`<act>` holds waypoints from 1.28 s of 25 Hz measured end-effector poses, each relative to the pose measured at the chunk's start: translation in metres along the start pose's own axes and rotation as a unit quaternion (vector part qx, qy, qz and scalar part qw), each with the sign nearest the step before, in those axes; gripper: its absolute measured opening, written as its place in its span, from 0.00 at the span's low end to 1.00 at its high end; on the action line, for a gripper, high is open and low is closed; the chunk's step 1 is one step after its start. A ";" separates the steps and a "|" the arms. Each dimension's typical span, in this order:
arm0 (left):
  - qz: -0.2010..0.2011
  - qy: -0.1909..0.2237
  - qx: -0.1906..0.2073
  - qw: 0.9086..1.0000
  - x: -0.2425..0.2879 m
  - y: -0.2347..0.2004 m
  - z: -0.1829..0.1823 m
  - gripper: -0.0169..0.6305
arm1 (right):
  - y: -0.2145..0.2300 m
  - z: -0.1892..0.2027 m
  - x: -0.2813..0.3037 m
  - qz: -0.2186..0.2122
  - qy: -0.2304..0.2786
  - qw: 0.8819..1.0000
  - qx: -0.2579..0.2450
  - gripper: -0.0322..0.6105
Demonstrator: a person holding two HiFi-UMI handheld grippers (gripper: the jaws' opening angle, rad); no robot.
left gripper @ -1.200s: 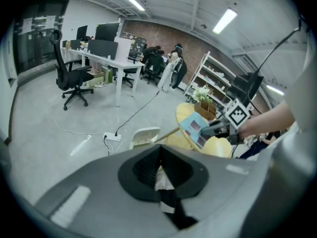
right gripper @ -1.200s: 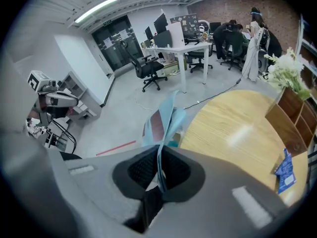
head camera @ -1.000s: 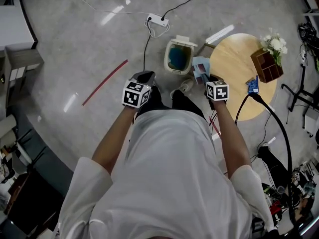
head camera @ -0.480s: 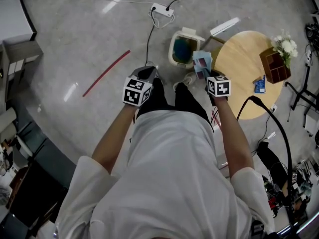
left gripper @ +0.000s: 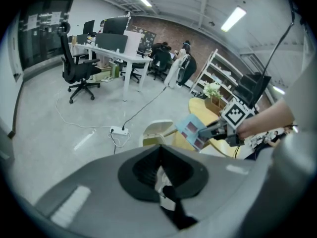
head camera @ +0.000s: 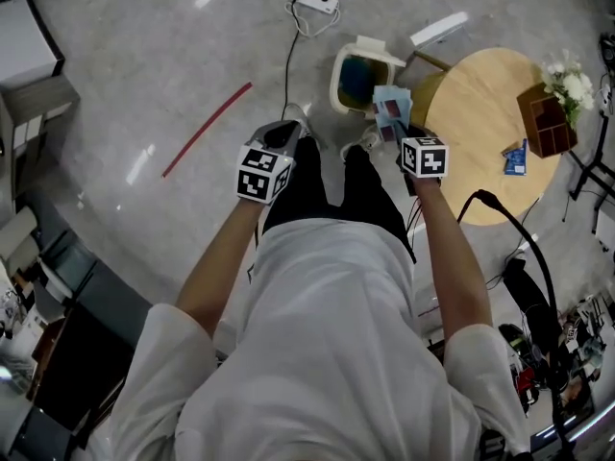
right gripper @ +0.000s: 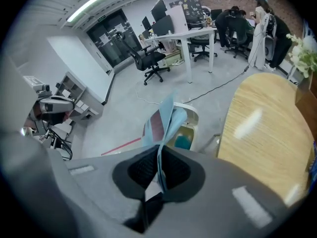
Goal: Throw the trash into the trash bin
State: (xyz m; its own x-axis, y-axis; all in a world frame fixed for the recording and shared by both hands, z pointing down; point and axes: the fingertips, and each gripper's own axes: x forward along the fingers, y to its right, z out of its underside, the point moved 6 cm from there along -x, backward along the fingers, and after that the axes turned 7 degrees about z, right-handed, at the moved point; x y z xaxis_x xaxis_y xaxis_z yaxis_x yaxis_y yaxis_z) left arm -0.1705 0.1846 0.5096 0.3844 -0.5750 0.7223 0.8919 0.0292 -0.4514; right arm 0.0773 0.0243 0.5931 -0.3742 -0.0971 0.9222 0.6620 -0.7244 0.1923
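A white trash bin (head camera: 338, 73) with a blue liner stands open on the floor ahead of the person's feet. My right gripper (head camera: 399, 134) is shut on a light blue wrapper with red patches (head camera: 389, 111), held up just off the bin's right rim. In the right gripper view the wrapper (right gripper: 166, 119) sticks up from between the jaws (right gripper: 161, 155), with the bin (right gripper: 194, 117) behind it. My left gripper (head camera: 279, 134) hangs to the left of the bin; its jaws (left gripper: 159, 155) meet with nothing between them. From there I see the bin (left gripper: 157, 129) and the wrapper (left gripper: 190, 130).
A round wooden table (head camera: 480, 123) stands right of the bin, carrying a wooden box with white flowers (head camera: 548, 121) and a small blue packet (head camera: 514, 158). A power strip (head camera: 315, 0) and its cable lie beyond the bin. A red strip (head camera: 207, 128) marks the floor at left.
The bin, table and power strip have slid up the head view as the person came closer. Both grippers have sunk a little; the wrapper stays gripped beside the bin's rim.
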 end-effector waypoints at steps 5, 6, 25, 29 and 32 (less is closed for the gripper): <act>0.002 -0.007 -0.008 1.000 0.010 -0.011 0.007 0.03 | -0.006 0.003 0.019 -0.005 -0.012 1.000 0.014 0.06; 0.002 -0.007 -0.009 1.000 0.013 -0.014 0.008 0.03 | -0.007 0.004 0.024 -0.006 -0.013 1.000 0.018 0.06; -0.015 -0.029 0.004 0.999 0.073 -0.074 0.045 0.03 | -0.002 0.035 0.131 -0.005 -0.039 0.997 0.062 0.06; -0.012 -0.033 -0.003 0.999 0.087 -0.081 0.057 0.03 | 0.000 0.043 0.146 -0.004 -0.042 0.997 0.067 0.06; -0.009 -0.034 -0.006 0.999 0.099 -0.084 0.066 0.03 | 0.003 0.052 0.160 -0.003 -0.042 0.996 0.076 0.06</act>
State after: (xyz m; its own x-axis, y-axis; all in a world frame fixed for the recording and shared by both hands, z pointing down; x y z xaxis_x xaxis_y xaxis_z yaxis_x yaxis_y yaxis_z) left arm -0.1914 0.1791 0.6539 0.3842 -0.5189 0.7636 0.8960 0.0102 -0.4439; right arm 0.0534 0.0420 0.7587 -0.3271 -0.0312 0.9445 0.7529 -0.6127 0.2405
